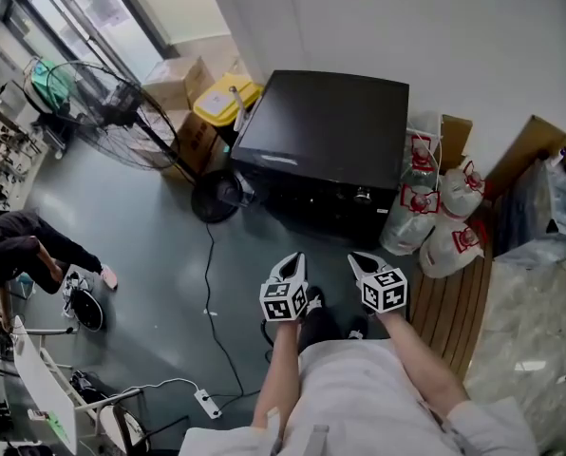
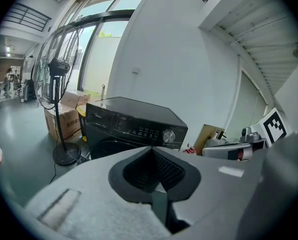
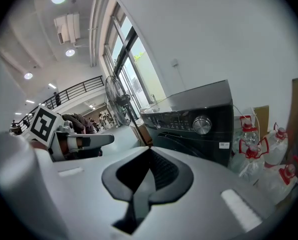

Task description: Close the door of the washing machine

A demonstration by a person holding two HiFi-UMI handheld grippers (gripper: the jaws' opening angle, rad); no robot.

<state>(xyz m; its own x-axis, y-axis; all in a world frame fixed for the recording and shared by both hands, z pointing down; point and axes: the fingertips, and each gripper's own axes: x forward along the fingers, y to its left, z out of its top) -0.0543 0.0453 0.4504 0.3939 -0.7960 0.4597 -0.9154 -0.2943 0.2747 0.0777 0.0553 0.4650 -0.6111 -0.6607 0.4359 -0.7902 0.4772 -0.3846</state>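
Both grippers hang side by side at the near centre of the head view, held out in front of the person. The left gripper (image 1: 295,260) has its jaws pressed together with nothing between them. The right gripper (image 1: 357,260) is the same, jaws together and empty. Neither touches anything; both point slightly down toward the washing machine (image 1: 326,131), with open floor between them and it.

That black machine stands at the far centre against the white wall. A standing fan (image 1: 103,112) and cardboard boxes (image 1: 179,84) are to its left, and a cluster of clear water jugs (image 1: 435,217) is just beside its right side. Its control panel with a silver knob (image 3: 201,125) faces the grippers.

Below the panel, the upper arc of the round door (image 3: 199,146) shows in both gripper views. No door leaf swings out from the front in any view, so the door looks flush or close to it. The gripper bodies cover the lower part, and whether the latch has caught cannot be told.

My reading is that little or nothing of the closing is left. If the door is only resting to, what is left is to step closer and press a closed jaw tip against the door until it clicks.
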